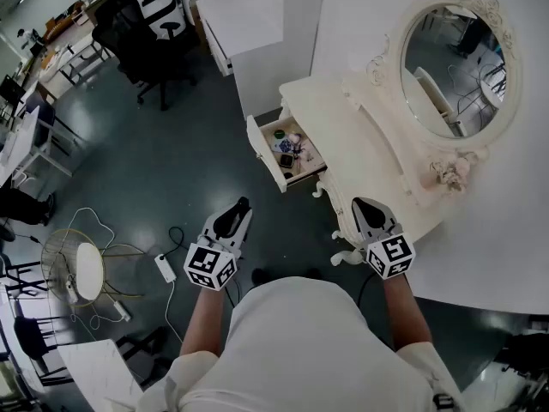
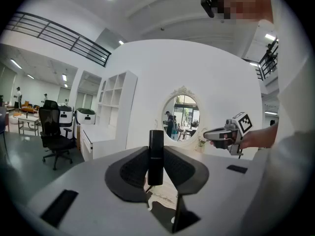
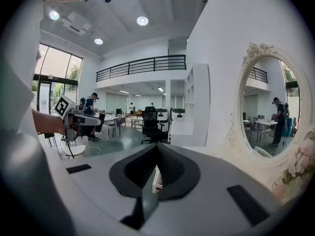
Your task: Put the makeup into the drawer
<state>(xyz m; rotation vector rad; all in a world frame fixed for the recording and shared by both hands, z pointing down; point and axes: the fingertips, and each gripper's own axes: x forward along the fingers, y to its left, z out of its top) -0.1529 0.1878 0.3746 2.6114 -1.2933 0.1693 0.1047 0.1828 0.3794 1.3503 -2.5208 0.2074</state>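
Head view, step: carrying makeup toward the open drawer (image 1: 262, 154) in the counter (image 1: 339, 123).
Left gripper (image 1: 241, 208): just short of the drawer, fingers clamped on a black makeup tube (image 2: 156, 156).
Right gripper (image 1: 367, 208): right of the drawer, fingers closed on nothing.
Next: probably reach over the drawer, then release.

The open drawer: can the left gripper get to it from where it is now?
Probably yes. The drawer stands pulled out, open on top, and only floor lies between it and the left gripper, which is shut on a black tube.
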